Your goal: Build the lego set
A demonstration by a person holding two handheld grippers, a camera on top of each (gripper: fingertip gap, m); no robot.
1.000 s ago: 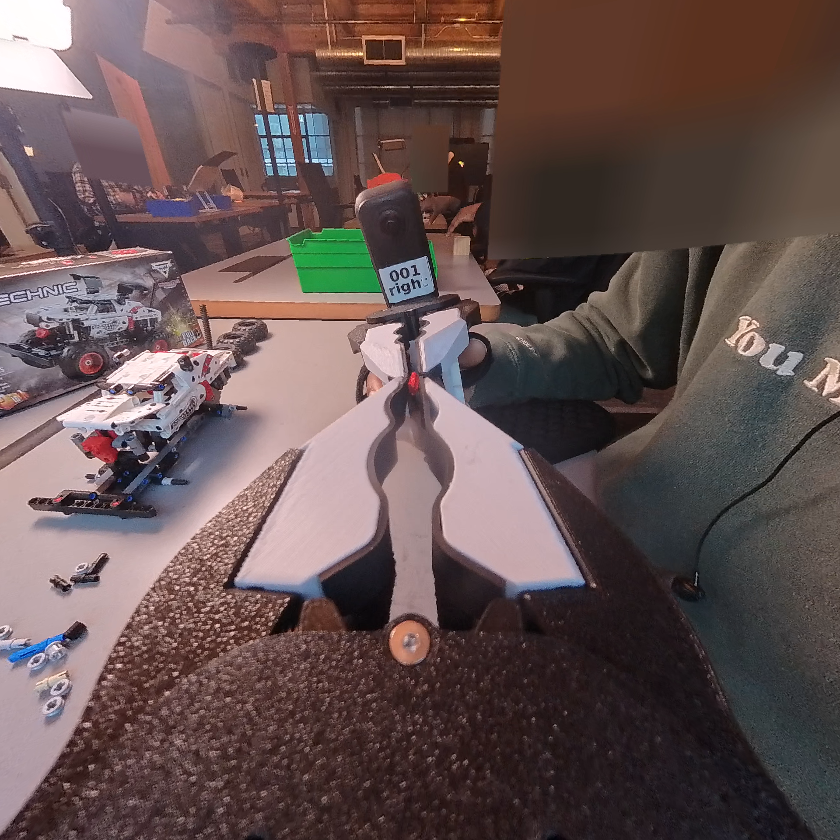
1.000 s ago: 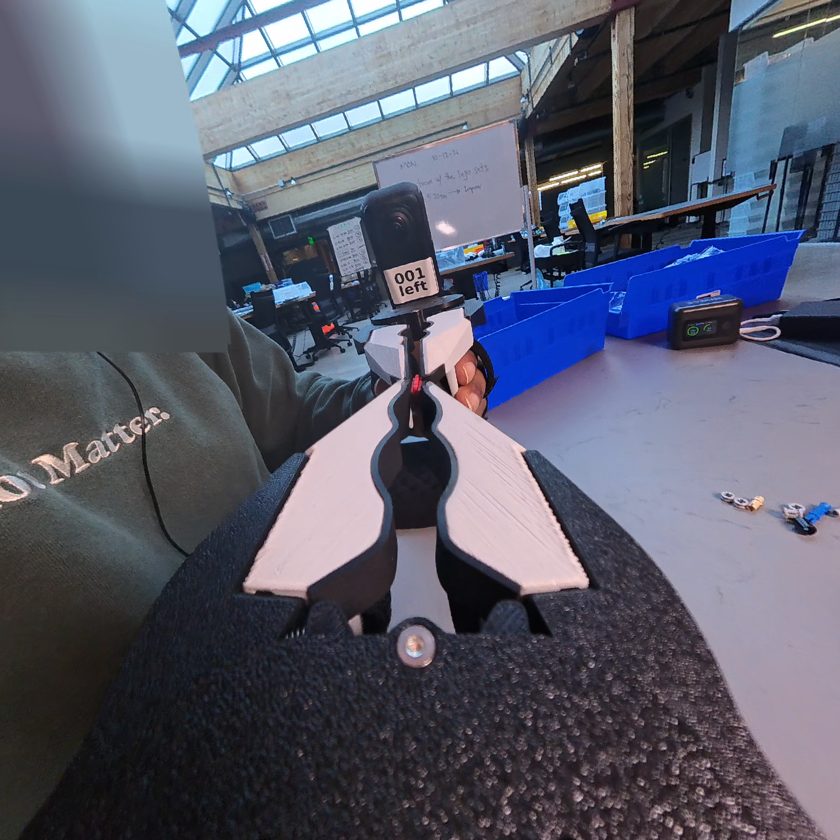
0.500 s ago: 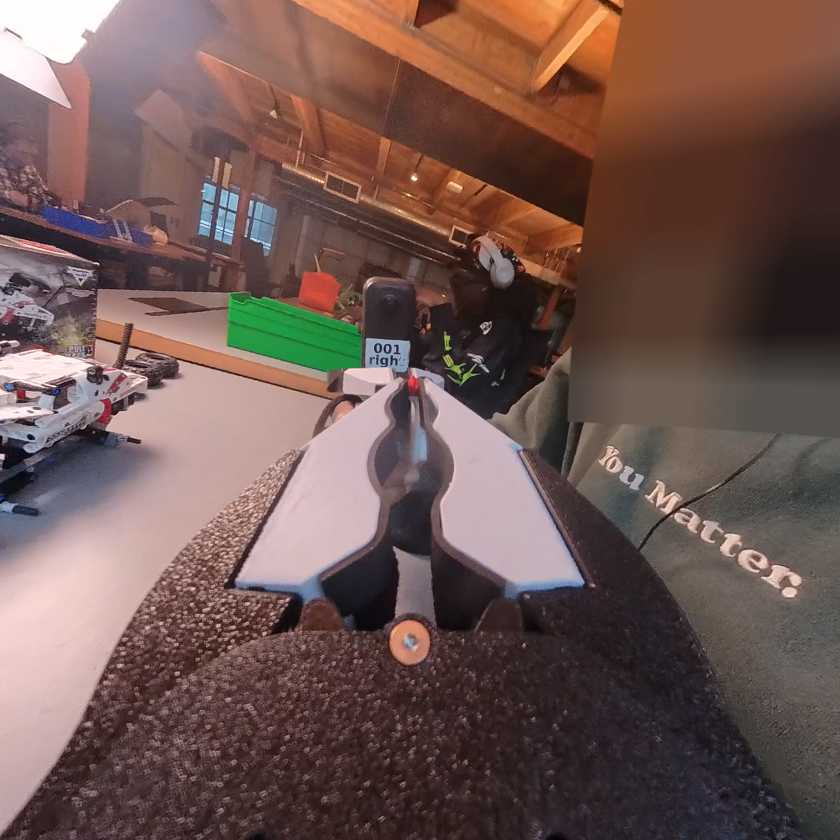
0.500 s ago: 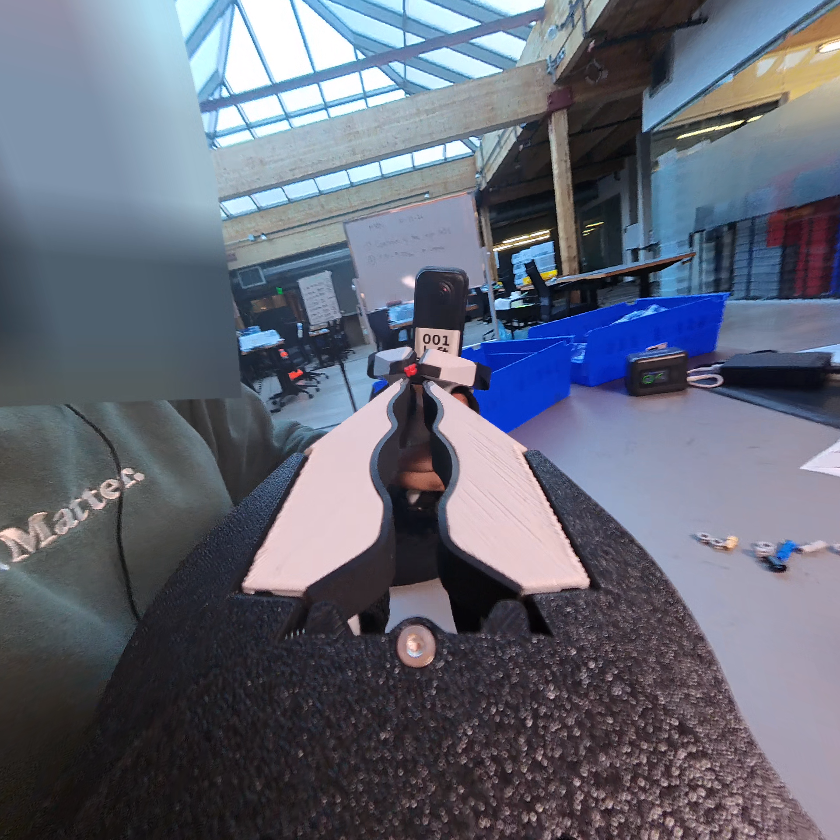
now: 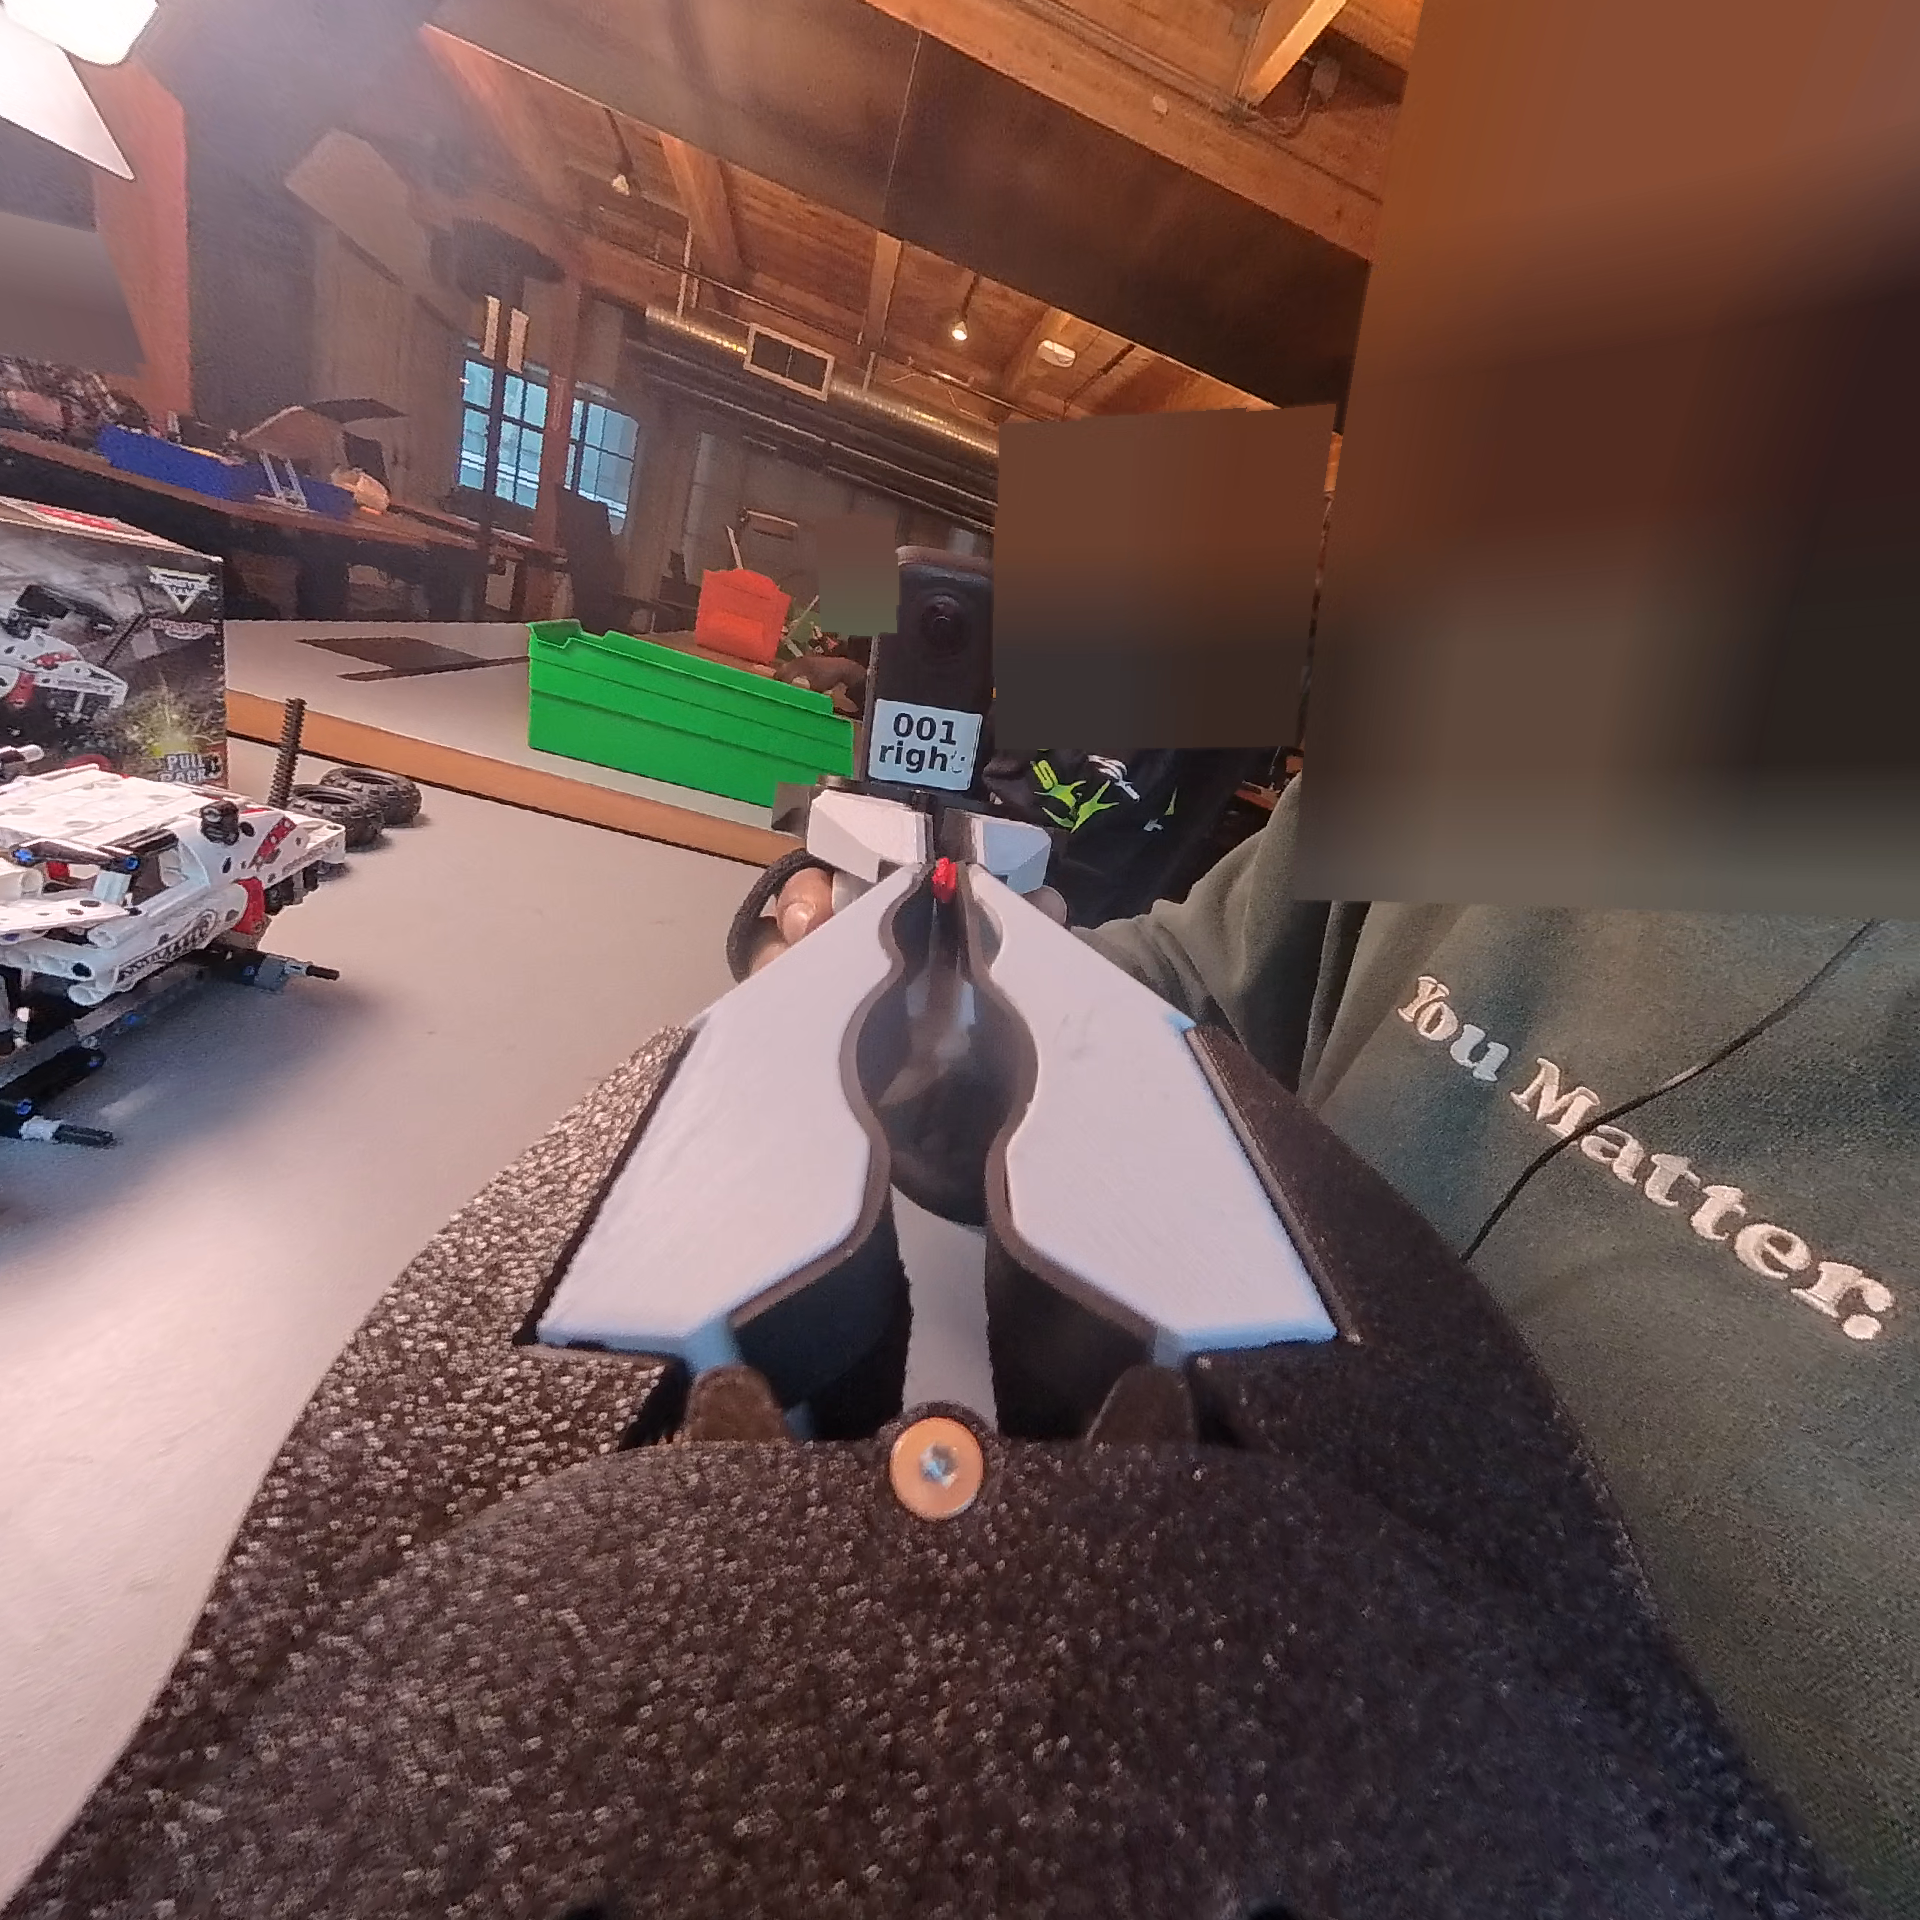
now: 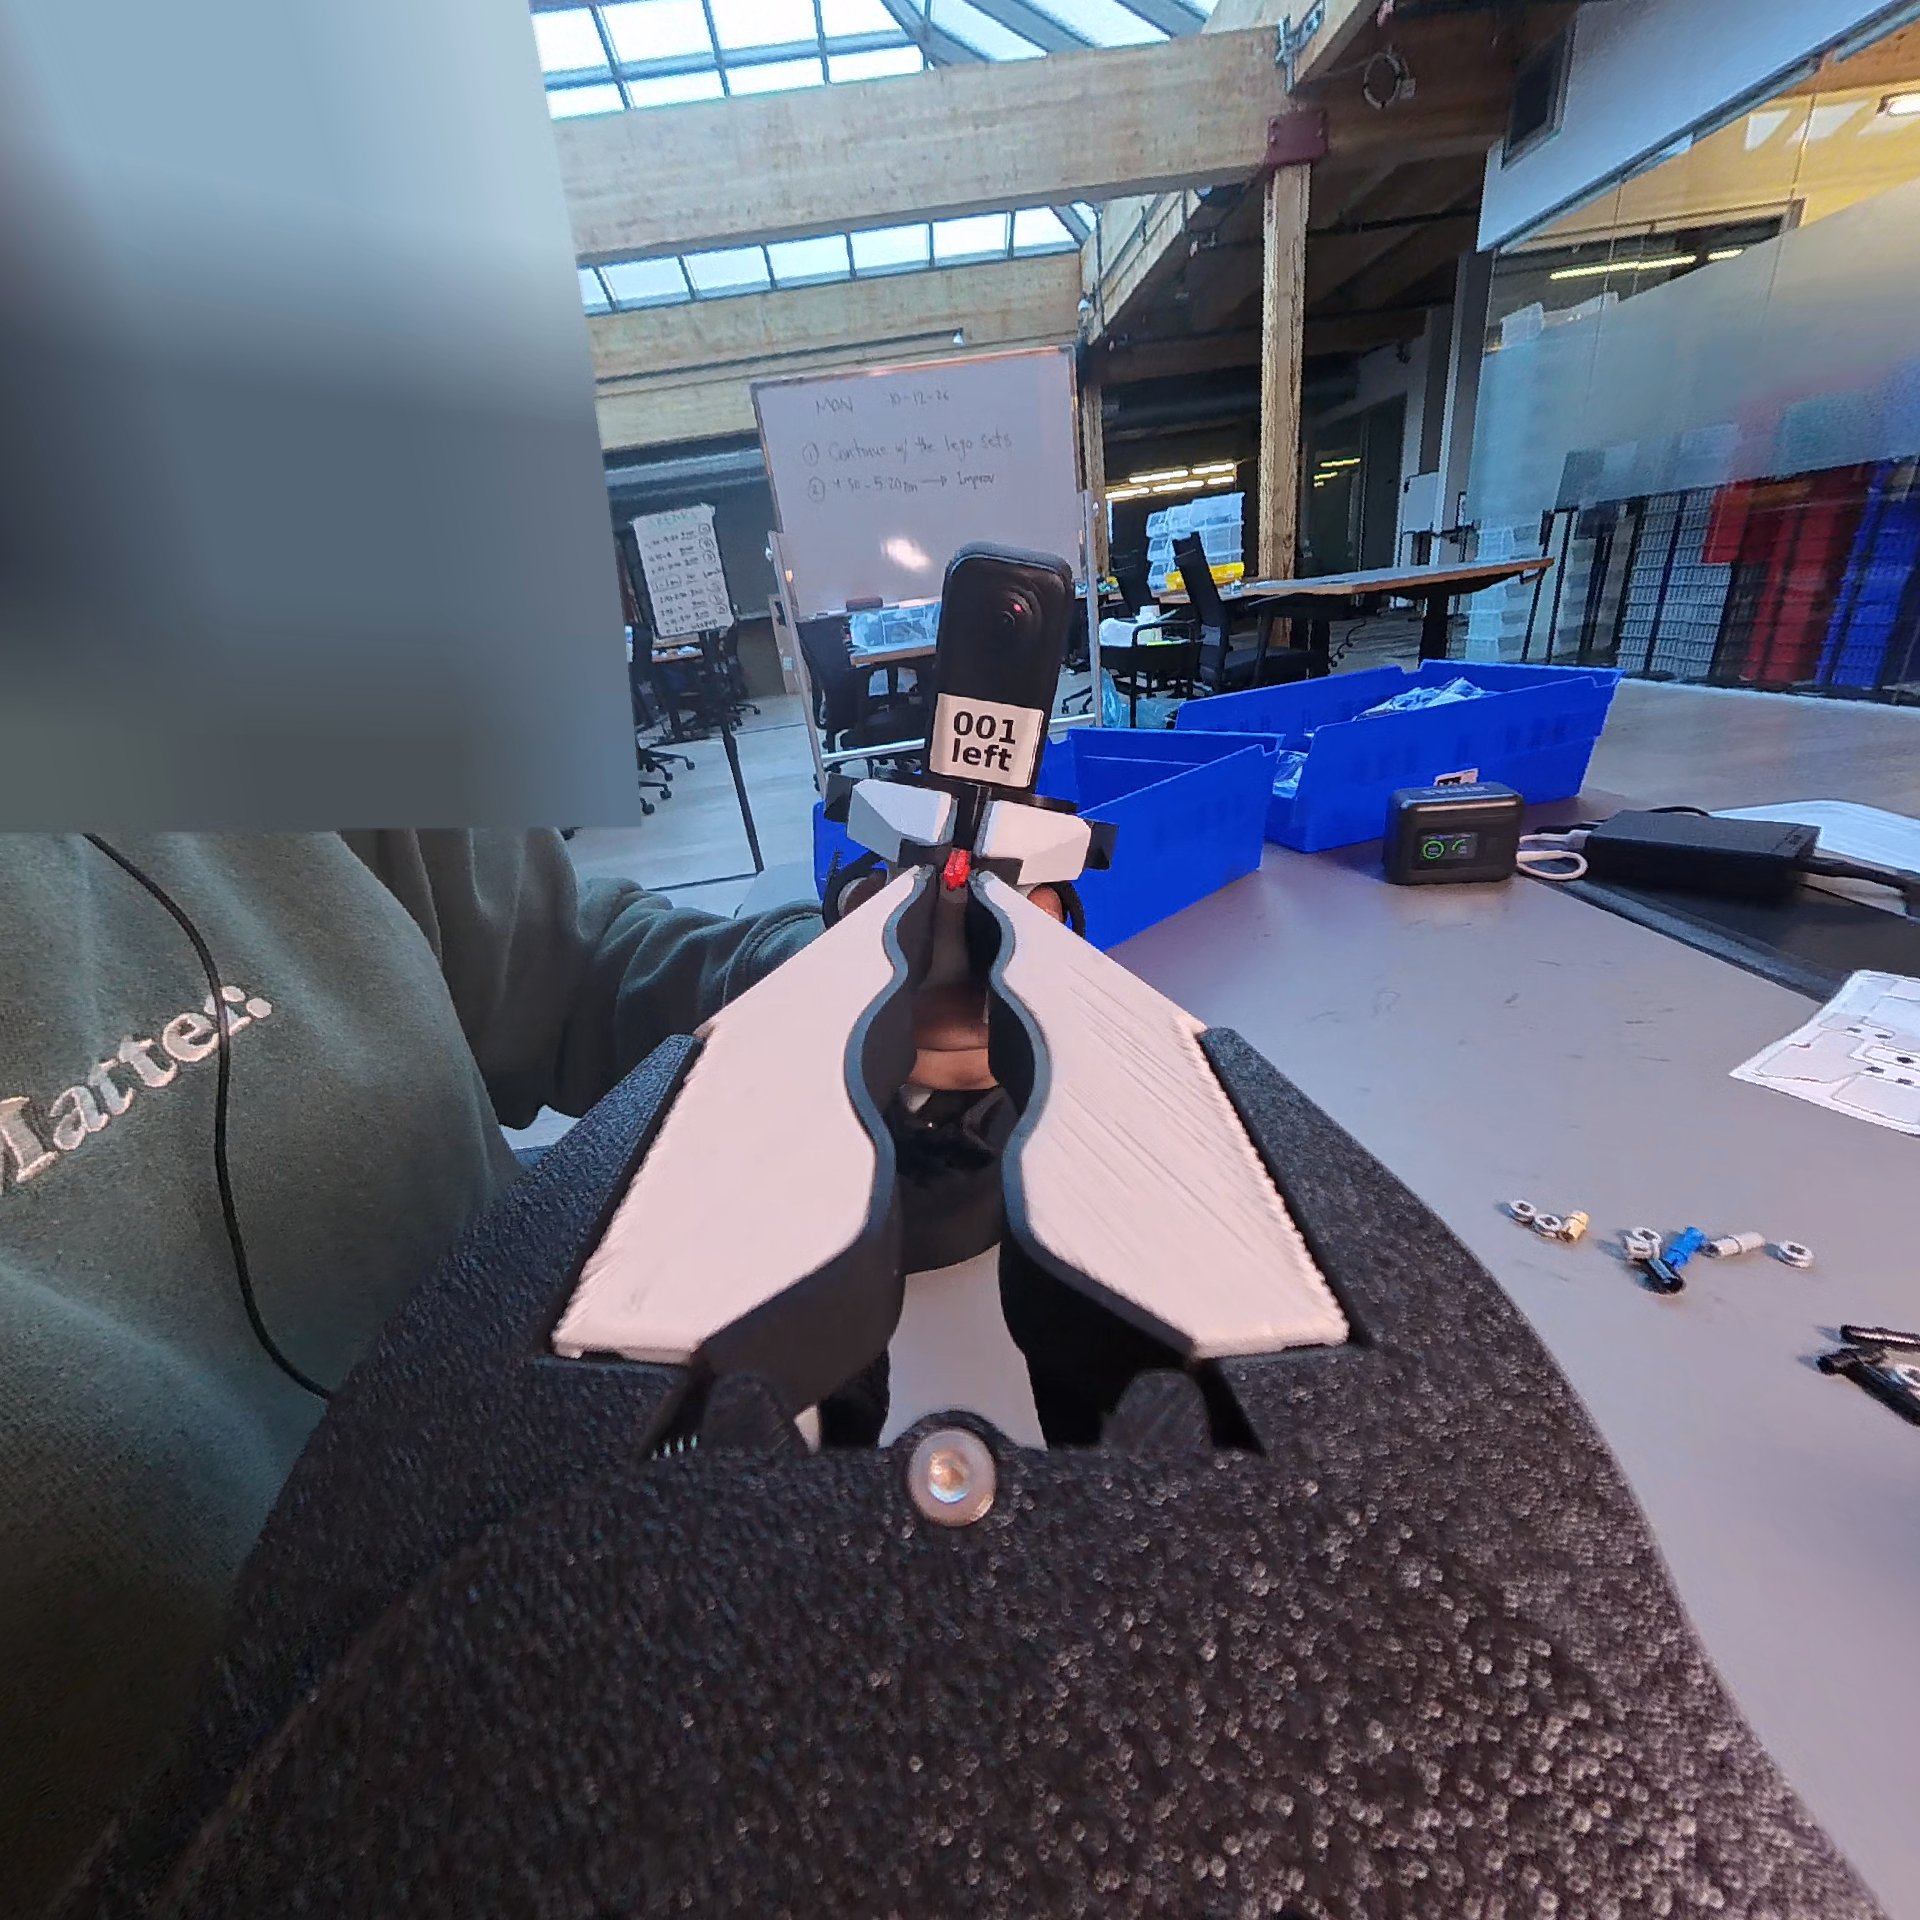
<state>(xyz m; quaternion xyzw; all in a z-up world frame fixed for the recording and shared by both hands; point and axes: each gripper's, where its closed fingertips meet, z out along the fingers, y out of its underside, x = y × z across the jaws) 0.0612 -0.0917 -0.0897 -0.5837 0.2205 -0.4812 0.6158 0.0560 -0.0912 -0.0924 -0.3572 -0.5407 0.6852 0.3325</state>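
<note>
Both tongs, left (image 5: 943, 883) and right (image 6: 958, 871), pinch one small red piece (image 5: 943, 879) tip to tip, while the half-built truck (image 5: 135, 894) far left of them lacks its wheels (image 5: 358, 805).

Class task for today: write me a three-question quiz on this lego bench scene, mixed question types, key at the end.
1. True or false: the white lego truck on the grey table has its tyres fitted.
2. The piece pinched at the left gripper's tips is: A red, B blue, C yellow.
3. What colour is the bin beyond the tyres?
Key: 1 false; 2 A; 3 green.
</note>
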